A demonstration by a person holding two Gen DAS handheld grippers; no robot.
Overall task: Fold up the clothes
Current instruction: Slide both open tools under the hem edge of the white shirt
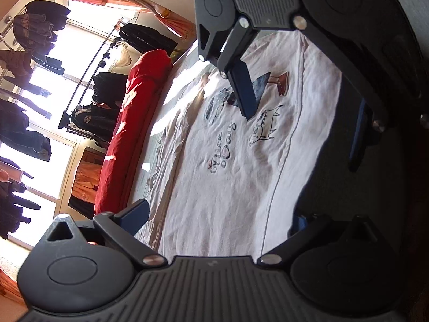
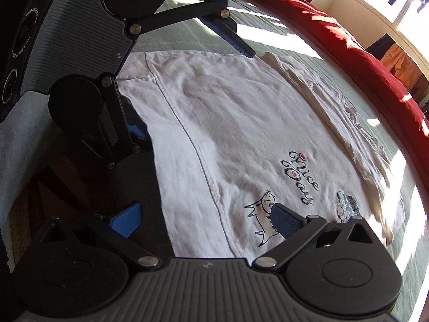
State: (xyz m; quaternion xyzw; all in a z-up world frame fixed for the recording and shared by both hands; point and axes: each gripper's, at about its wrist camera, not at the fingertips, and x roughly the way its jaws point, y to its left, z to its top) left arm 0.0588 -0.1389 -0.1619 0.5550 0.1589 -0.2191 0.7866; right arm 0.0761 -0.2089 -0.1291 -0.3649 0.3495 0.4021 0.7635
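Note:
A white T-shirt [image 1: 236,177] printed with "Nice Day" and small cartoons lies flat on the green bed cover [image 2: 187,40]. Its far long side [image 2: 356,134] is bunched into a rumpled ridge. My left gripper [image 1: 218,218] is open, its blue pads wide apart over one end of the shirt. My right gripper [image 2: 203,214] is open too; one pad [image 2: 284,220] rests over the cat drawing, while the other [image 2: 126,220] hangs past the shirt's near edge. Each gripper shows in the other's view: the right [image 1: 300,139] and the left [image 2: 195,94], facing each other across the shirt.
A red rolled quilt [image 1: 128,134] runs along the bed's far side. Beyond it, dark clothes hang on a rack [image 1: 88,80] before a bright window with orange curtains. The bed's near edge [image 2: 88,177] drops into shadow.

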